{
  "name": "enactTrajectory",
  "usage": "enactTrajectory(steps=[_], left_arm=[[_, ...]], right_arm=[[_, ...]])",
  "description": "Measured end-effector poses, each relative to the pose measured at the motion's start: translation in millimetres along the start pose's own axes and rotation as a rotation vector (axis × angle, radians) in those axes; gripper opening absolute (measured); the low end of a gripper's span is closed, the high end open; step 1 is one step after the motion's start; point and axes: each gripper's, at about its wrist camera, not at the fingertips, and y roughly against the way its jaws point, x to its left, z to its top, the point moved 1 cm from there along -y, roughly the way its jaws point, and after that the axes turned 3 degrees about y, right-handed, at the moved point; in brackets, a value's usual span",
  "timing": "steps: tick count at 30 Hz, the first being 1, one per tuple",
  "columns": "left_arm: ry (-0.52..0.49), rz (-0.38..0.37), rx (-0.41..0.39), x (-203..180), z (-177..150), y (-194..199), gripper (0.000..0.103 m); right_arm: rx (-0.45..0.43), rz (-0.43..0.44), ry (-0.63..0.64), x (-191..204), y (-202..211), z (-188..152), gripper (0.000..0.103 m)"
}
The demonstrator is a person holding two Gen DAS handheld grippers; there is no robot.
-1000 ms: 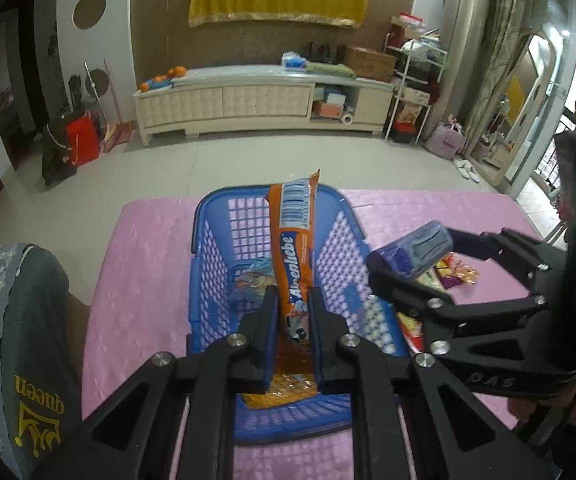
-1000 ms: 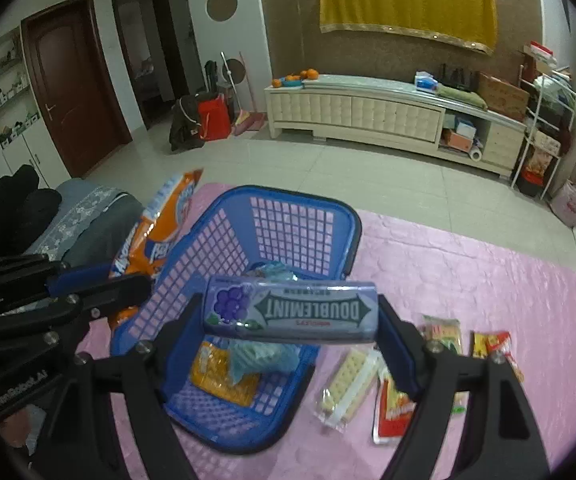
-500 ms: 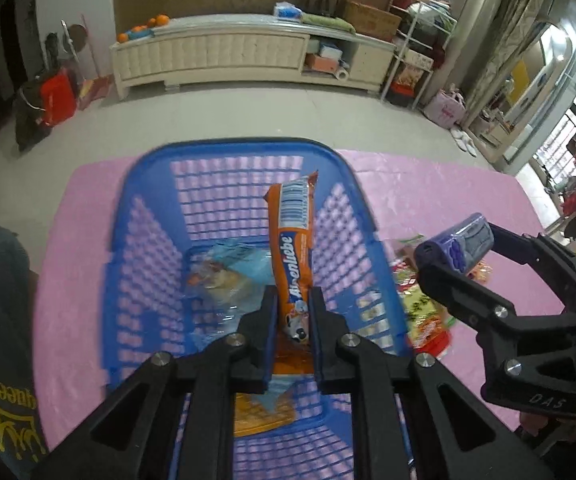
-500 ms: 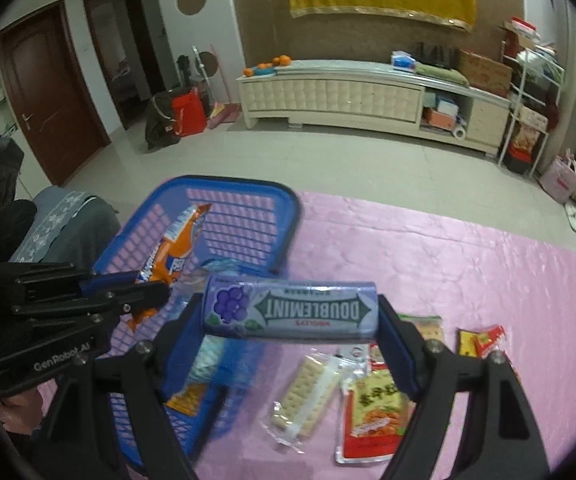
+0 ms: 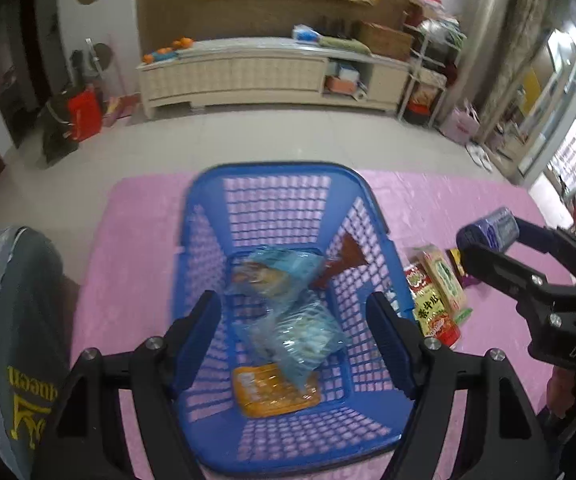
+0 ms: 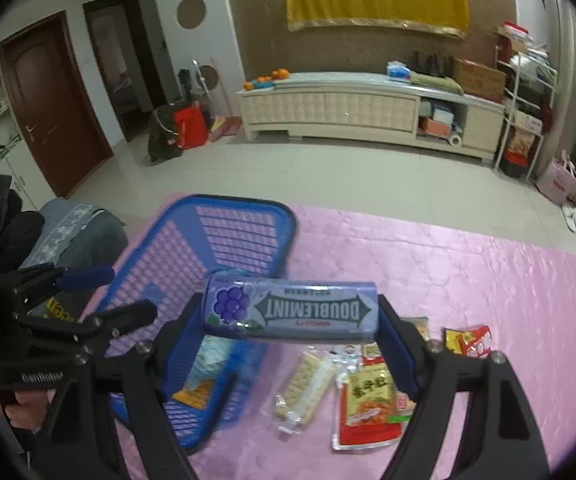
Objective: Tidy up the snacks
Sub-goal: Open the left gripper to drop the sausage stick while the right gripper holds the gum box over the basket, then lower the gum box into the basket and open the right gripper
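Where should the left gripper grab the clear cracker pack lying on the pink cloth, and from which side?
Grip the cracker pack across its narrow width at mid-length, coming from above. It lies flat on the pink cloth, long and slim, tilted diagonally, so roll the jaws square to its long axis. Its near end and left edge look clear; the red sachet lies close on its right.
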Motion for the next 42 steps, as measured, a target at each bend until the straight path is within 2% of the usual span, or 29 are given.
enactTrajectory(steps=[5,9,18,26,34,39,42], left_arm=[[0.033,0.03,-0.034,29,-11,32,0.074],[0.044,0.052,-0.051,47,-20,45,0.074],[0.088,0.085,-0.033,85,-27,30,0.075],[0.102,0.081,0.008,102,-28,1,0.075],[0.117,0.085,0.022,107,-26,-10,0.075],[0.147,0.088,0.029,115,-30,-8,0.075],[0.149,0.096,0.026,114,-33,-1,0.075]], right_arm=[[-0.027,0.023,0.044,30,12,7,0.083],[-0.01,0.046,0.069,53,6,10,0.083],[0.082,0.056,0.163,100,-42,6,0.083],[0.141,0.024,0.177,106,-81,1,0.083],[0.192,0.007,0.149,100,-107,-3,0.083],[0.18,0.032,0.139,103,-107,-1,0.085],[0.173,0.011,0.153,104,-103,1,0.09]])
